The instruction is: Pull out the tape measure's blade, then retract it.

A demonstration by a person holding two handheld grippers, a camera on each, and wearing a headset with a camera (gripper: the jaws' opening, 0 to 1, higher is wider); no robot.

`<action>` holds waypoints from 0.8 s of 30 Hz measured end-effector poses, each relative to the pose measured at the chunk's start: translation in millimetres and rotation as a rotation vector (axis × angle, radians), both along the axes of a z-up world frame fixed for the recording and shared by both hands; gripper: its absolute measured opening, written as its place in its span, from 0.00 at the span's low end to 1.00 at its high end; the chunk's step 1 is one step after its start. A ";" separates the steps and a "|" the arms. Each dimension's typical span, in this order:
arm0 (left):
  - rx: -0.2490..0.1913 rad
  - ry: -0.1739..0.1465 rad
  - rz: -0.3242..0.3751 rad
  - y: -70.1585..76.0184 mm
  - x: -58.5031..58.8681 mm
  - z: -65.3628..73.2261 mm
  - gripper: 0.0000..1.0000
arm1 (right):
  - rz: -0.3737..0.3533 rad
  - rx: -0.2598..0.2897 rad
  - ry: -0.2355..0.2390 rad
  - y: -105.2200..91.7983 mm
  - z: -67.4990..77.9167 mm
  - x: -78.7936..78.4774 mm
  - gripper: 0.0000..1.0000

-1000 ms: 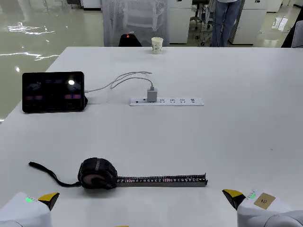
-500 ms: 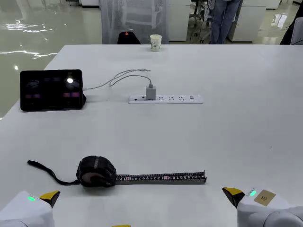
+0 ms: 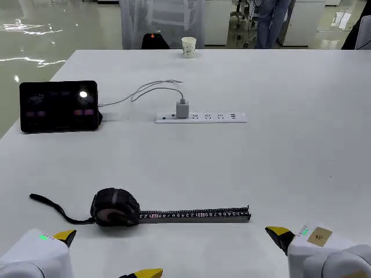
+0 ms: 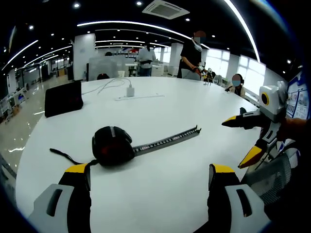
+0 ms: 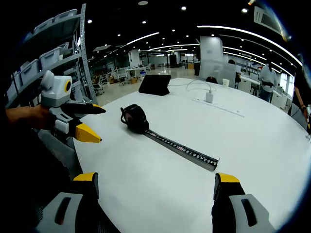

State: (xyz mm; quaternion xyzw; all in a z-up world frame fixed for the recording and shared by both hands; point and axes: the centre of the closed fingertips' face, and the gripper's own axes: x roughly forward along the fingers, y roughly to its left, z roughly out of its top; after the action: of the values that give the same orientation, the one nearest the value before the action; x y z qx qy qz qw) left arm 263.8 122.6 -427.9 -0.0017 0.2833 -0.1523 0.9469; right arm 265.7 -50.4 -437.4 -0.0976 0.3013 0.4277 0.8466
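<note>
Black tape measure sits by the near edge of the table, blade already out; I judge retracting remains. Left gripper and right gripper gape, empty.

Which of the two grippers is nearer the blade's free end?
The right gripper: the blade's free end lies just before it; the left gripper faces the case.
</note>
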 end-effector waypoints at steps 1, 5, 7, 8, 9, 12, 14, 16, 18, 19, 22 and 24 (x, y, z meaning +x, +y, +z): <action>-0.003 -0.002 0.004 0.0 1.6 0.0 0.99 | 0.003 -0.001 0.000 -0.8 -0.1 1.8 0.98; -0.012 0.000 0.014 0.1 6.5 -1.5 0.99 | 0.018 0.000 0.006 -3.2 -1.2 5.8 0.97; -0.013 -0.001 0.018 0.2 8.8 -2.2 0.99 | 0.033 -0.009 0.009 -4.4 -3.0 6.9 0.97; -0.013 -0.002 0.022 0.7 10.5 -3.3 0.99 | 0.042 -0.010 0.008 -5.0 -3.4 7.6 0.96; -0.013 -0.001 0.024 0.9 11.9 -4.1 0.99 | 0.049 -0.010 0.012 -5.1 -3.8 7.9 0.96; -0.015 -0.001 0.035 2.0 15.2 -4.9 0.99 | 0.064 -0.019 0.019 -6.8 -6.8 10.2 0.95; -0.017 -0.003 0.042 2.7 17.5 -5.7 0.99 | 0.077 -0.022 0.023 -7.5 -8.9 12.0 0.94; -0.018 -0.002 0.046 3.8 20.4 -7.6 0.99 | 0.090 -0.031 0.021 -8.6 -11.3 14.4 0.94; -0.014 -0.003 0.053 5.7 23.0 -8.7 0.99 | 0.107 -0.033 0.025 -9.1 -12.8 16.5 0.93; -0.015 -0.004 0.055 6.4 24.1 -9.0 0.99 | 0.109 -0.035 0.028 -9.4 -13.7 18.0 0.92; -0.017 -0.006 0.068 9.1 27.0 -9.4 0.99 | 0.129 -0.037 0.027 -10.1 -15.1 22.0 0.90; -0.018 -0.009 0.076 11.3 29.3 -9.8 0.99 | 0.142 -0.045 0.027 -10.6 -16.6 25.2 0.90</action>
State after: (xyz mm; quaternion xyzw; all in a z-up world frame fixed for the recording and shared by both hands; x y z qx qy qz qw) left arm 293.2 133.9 -437.7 -0.0203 0.2776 -0.1185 0.9531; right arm 290.9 -61.0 -454.0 -0.1318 0.3145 0.4809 0.8077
